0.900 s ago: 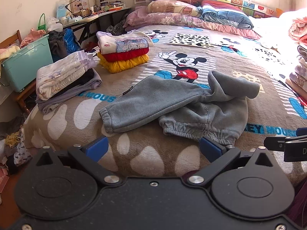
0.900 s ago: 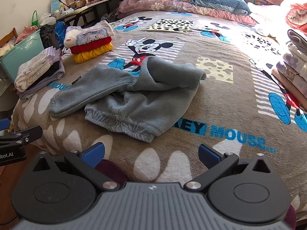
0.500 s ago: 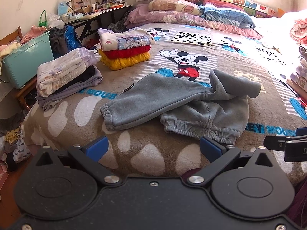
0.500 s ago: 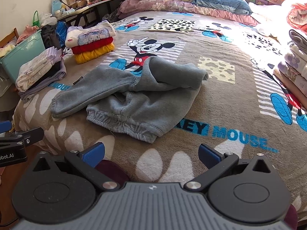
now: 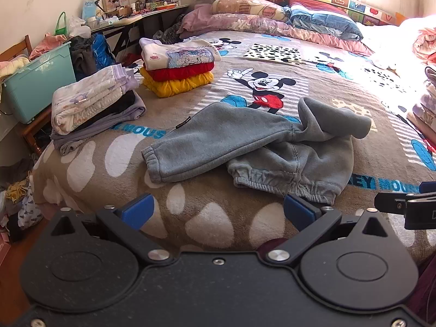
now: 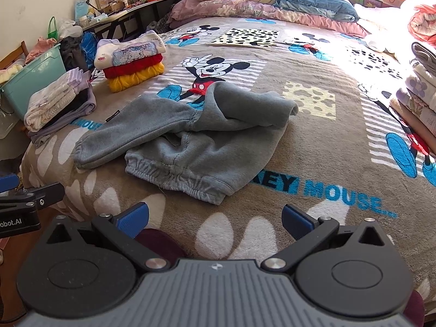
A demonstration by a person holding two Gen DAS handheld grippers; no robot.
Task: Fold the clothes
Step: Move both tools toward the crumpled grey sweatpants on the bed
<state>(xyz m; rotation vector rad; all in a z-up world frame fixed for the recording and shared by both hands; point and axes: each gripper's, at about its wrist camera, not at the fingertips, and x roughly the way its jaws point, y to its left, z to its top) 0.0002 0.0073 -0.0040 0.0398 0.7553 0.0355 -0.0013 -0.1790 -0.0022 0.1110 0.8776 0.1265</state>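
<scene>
Two hand-held grippers hover side by side just off the near edge of the bed, both with their blue-padded jaws spread wide and holding nothing: the left gripper (image 5: 218, 211) and the right gripper (image 6: 215, 215). Ahead of them, near that front edge, lies a rumpled pair of grey fleece sweatpants (image 5: 261, 147), apart from both grippers; its elastic waistband faces the edge, one leg stretches out flat toward the left with its cuffed end near the white paw prints, and the other leg is flopped back over itself toward the right. It rests on a brown Mickey Mouse blanket (image 5: 340, 87) that covers the bed. Bare blanket runs between the waistband and the bed's front edge, and a broader bare stretch opens to the right of the pants, over the blue lettering. On the left side, close to the bed's corner, sits a folded pile of pale printed and dark garments (image 5: 92, 106), and behind it a neat stack of white, red and yellow folded tops (image 5: 177, 68); both are well apart from the sweatpants. Off the left edge stands a teal plastic storage bin (image 5: 38, 81). Along the right edge another stack of folded pale linens (image 6: 419, 92) climbs up. Pillows in pink and blue covers (image 6: 272, 0) line the far end.
</scene>
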